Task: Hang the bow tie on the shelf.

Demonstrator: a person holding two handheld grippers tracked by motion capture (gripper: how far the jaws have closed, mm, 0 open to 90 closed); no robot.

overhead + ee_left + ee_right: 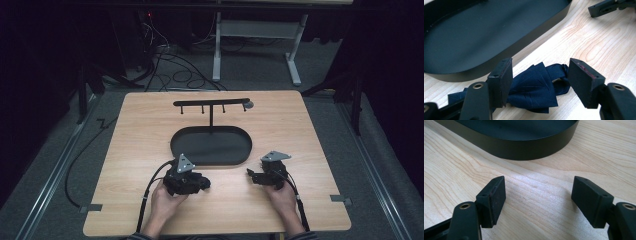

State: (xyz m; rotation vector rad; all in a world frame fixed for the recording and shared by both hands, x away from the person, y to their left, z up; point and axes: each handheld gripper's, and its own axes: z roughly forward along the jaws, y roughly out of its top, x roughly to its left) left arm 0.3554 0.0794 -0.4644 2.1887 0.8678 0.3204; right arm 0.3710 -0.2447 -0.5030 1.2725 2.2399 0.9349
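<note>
Jaws on both grippers are standing wide open, nothing clamped. Left gripper (540, 82) is sitting low on the table (125, 150) with its jaws straddling a dark navy bow tie (534, 87), cloth lying between them but not being pinched; left pad looks to be just touching or overlapping the fabric edge, right pad is sitting apart from the knot end. Right gripper (537, 202) is hovering over bare wood, jaws spread, empty.

Bow tie is lying flat on the table just in front of the black oval tray (499, 53), outside it, near its front wall. In the high view it's mostly hidden under the left gripper (202, 181).

Handling judgement: light, soft, floppy cloth, creasing easily, not fragile, probably a bit slick on smooth wood so it may be sliding when nudged. Best hold is looking like the bunched centre knot, thicker and less likely to slip than a thin wing; pinching one wing would be leaving the rest dangling.

Counts: one bow tie, one tray, one black T-shaped stand (211, 104) rising from the tray's far side with four small hooks hanging off its bar, two grippers, two hands, right gripper (252, 175) seen at the right in the high view.
</note>
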